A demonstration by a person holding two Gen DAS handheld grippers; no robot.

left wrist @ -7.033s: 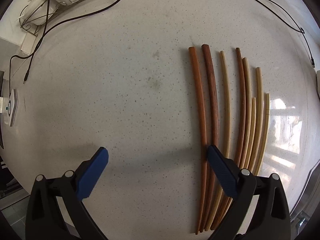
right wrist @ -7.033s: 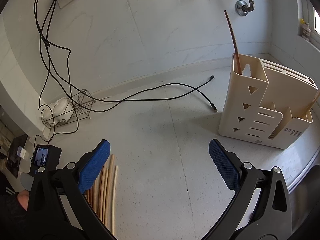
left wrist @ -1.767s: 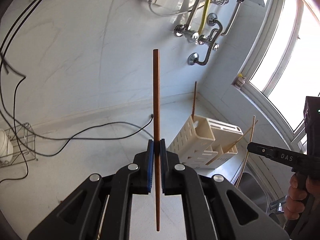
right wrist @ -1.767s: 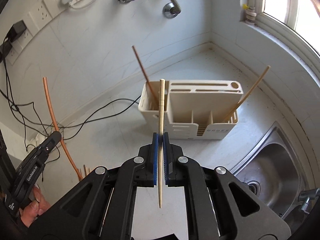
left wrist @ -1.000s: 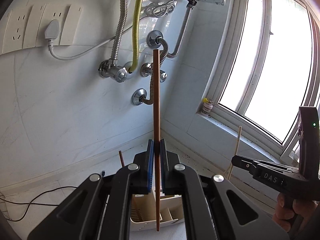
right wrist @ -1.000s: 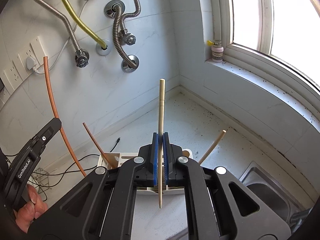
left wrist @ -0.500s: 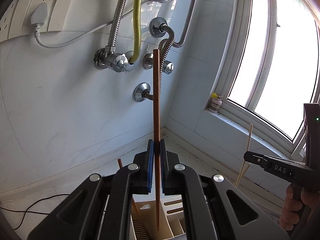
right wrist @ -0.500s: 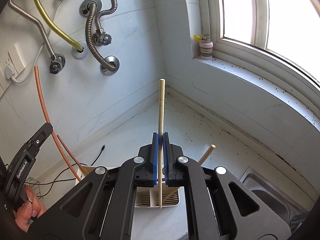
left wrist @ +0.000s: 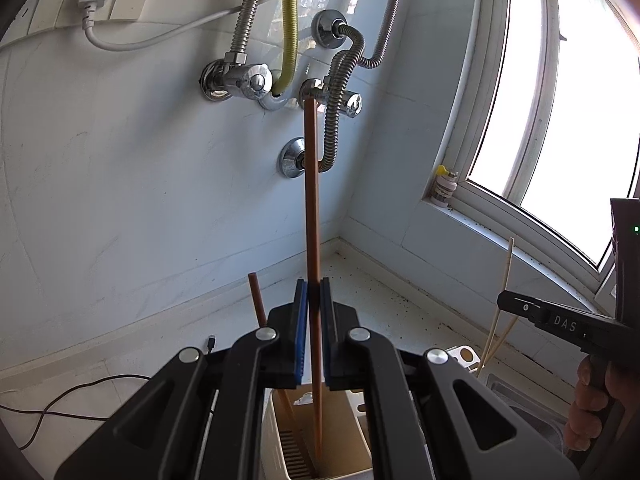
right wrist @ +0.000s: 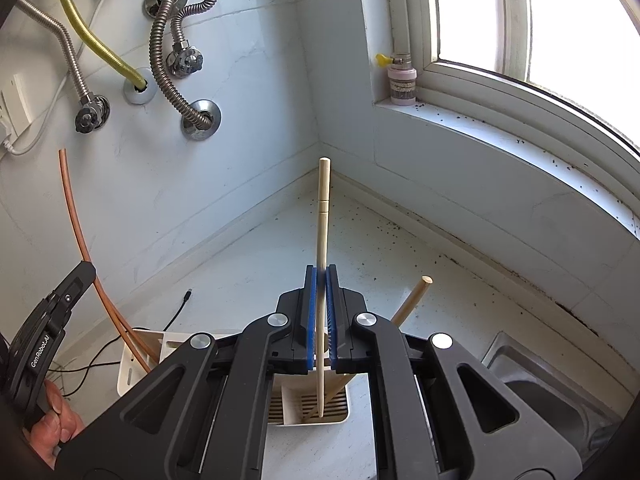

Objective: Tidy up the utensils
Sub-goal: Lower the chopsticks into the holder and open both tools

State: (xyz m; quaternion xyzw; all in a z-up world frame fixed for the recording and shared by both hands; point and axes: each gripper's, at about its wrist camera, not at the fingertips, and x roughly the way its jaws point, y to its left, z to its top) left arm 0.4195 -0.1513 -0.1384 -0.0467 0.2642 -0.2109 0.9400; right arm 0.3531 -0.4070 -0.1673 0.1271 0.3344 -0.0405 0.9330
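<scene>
White tiled corner with steel hoses (left wrist: 340, 92), a window sill (right wrist: 480, 128) and a speckled counter (right wrist: 260, 256), a sink (right wrist: 532, 380) to the lower right of the right gripper. Left gripper (left wrist: 314, 332): clenched on a reddish-brown chopstick (left wrist: 311, 208), upright, tip down inside a compartment of the cream utensil holder (left wrist: 280, 440) directly below, a second brown stick (left wrist: 256, 300) just left of the pads. Right gripper (right wrist: 321, 316): clamped on a pale chopstick (right wrist: 323, 216), upright, tip over a slotted compartment of the holder (right wrist: 340, 408) below, another pale stick (right wrist: 412, 296) leaning to its right.
</scene>
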